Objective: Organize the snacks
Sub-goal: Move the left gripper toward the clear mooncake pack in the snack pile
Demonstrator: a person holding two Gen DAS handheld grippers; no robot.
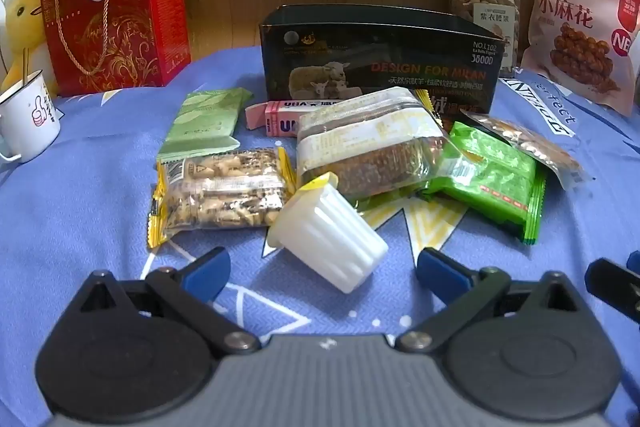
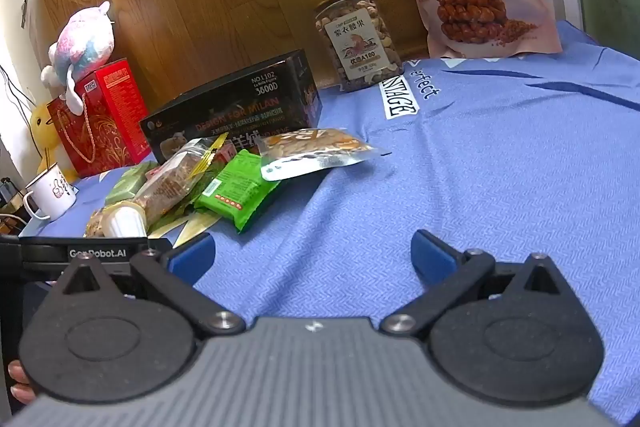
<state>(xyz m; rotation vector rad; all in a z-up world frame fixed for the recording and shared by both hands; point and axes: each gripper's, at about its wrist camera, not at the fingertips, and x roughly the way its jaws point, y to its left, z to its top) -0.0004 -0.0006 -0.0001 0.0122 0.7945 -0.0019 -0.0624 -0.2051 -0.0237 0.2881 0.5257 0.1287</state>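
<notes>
With both sets of fingers spread wide and empty, the left gripper hovered near the tipped white cup, apparently first for the black box.

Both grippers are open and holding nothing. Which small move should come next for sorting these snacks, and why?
Probably ease the left gripper forward and down around the white jelly cup. The cup lies on its side right ahead of the open jaws, nearest of the loose snacks, and the open black box stands behind the pile. The right gripper faces bare blue cloth, farther from everything.
</notes>
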